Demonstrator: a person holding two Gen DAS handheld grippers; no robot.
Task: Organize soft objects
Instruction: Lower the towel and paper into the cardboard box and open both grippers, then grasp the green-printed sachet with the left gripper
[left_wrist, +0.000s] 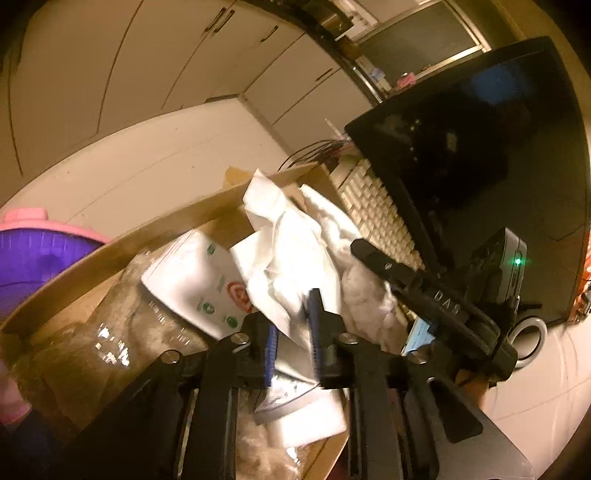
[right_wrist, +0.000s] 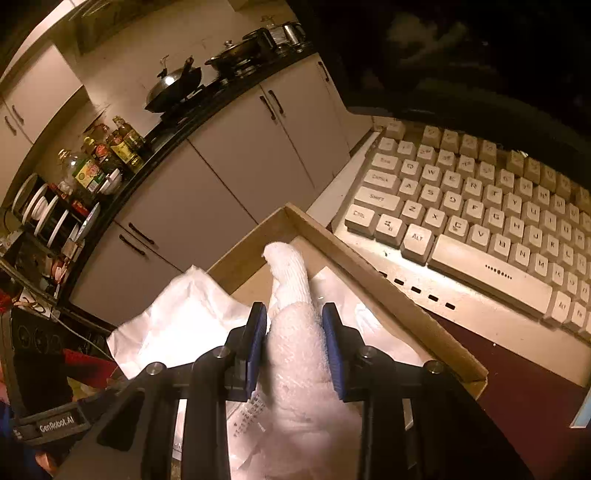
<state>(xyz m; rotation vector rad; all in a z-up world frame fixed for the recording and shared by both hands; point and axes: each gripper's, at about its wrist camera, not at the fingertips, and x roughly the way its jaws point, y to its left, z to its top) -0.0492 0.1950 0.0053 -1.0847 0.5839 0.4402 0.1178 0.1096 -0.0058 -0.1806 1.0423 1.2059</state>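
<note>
Left gripper (left_wrist: 293, 332): jaws apart over the cardboard box (left_wrist: 122, 240); a fold of white plastic wrap (left_wrist: 284, 266) lies between the blue pads (left_wrist: 315, 325), which are blurred, so contact cannot be told for sure; it looks loose.
Right gripper (right_wrist: 295, 341): blue pads (right_wrist: 334, 347) stand on either side of a white knitted cloth roll (right_wrist: 295, 325); the left pad touches it, while a thin gap may show at the right pad, so a firm clamp cannot be confirmed.
Knitted cloth: inside the box, its rounded tip (right_wrist: 282, 254) pointing toward the far corner of the box.
Box contents, left view: white packet with green and red print (left_wrist: 199, 280), a clear plastic bag (left_wrist: 122, 332), crumpled white wrap and a fluffy white piece (left_wrist: 365, 295).
Box position: just beside a cream keyboard (right_wrist: 480, 221), its long wall running along the keyboard's edge.
Behind keyboard: dark monitor (left_wrist: 461, 147).
Left of box: purple tub with pink rim (left_wrist: 33, 254).
Background: kitchen cabinets (right_wrist: 229, 177), with pans and bottles on the black counter.
</note>
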